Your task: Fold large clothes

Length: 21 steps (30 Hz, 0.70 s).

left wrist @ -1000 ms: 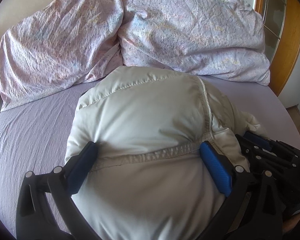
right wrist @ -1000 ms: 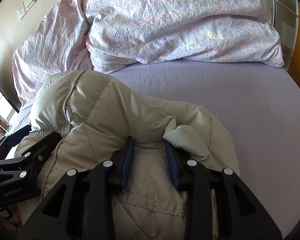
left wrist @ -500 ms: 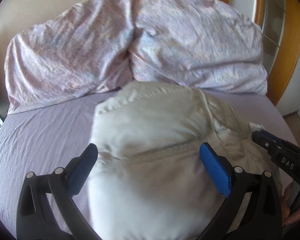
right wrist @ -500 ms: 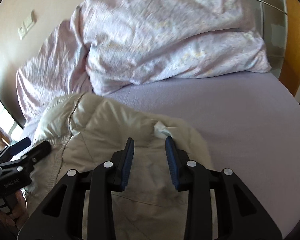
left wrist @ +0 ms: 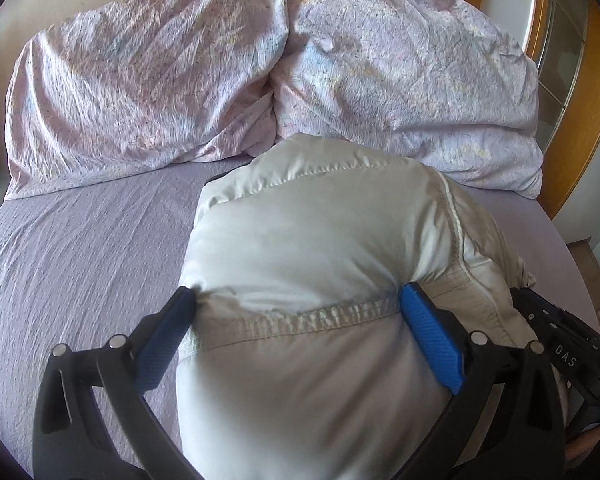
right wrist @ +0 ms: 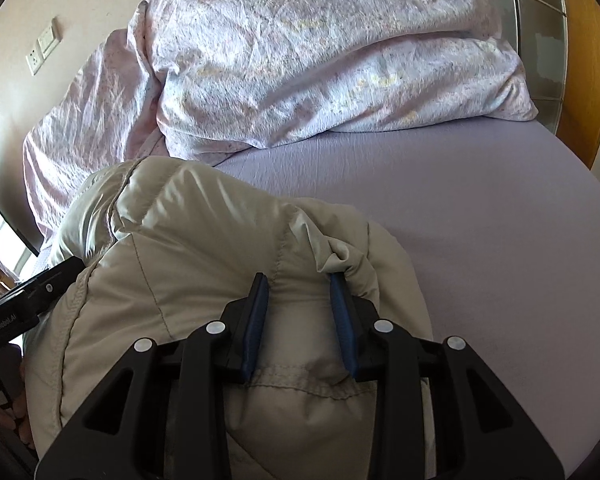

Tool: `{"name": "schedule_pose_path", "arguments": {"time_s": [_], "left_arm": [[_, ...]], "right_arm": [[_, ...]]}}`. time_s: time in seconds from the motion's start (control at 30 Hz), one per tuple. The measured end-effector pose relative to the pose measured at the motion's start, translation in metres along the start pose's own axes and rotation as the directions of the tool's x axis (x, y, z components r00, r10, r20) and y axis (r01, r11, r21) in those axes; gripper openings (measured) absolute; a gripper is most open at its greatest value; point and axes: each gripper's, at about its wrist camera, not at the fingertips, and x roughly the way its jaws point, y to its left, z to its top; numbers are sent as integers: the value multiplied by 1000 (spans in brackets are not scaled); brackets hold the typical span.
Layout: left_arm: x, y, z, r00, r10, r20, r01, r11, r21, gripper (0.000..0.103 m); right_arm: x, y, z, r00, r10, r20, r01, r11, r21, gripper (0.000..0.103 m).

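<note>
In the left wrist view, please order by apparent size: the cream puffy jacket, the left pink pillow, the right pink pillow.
1. Cream puffy jacket, largest, though nearness to the camera enlarges it.
2-3. Left pink speckled pillow and right pink speckled pillow look alike; no ranking.

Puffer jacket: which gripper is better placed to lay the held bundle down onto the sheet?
Left, probably. The left gripper spans the jacket's bulk across its seam; the right gripper only pinches a narrow fold at one edge. Bare sheet lies ahead.
</note>
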Motion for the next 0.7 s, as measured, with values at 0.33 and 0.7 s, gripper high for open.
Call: {"name": "schedule_pose_path", "arguments": {"time_s": [0.33,0.7], "left_arm": [[4,1,-8,999,1,35,-1,1000,3,101],[4,1,-8,999,6,33,-6,1000,6,101]], "right_arm": [[3,1,-5,1000,3,30,-2,1000,-2,35],[3,4,0,999,-28,-25,27,999,-28,35]]}}
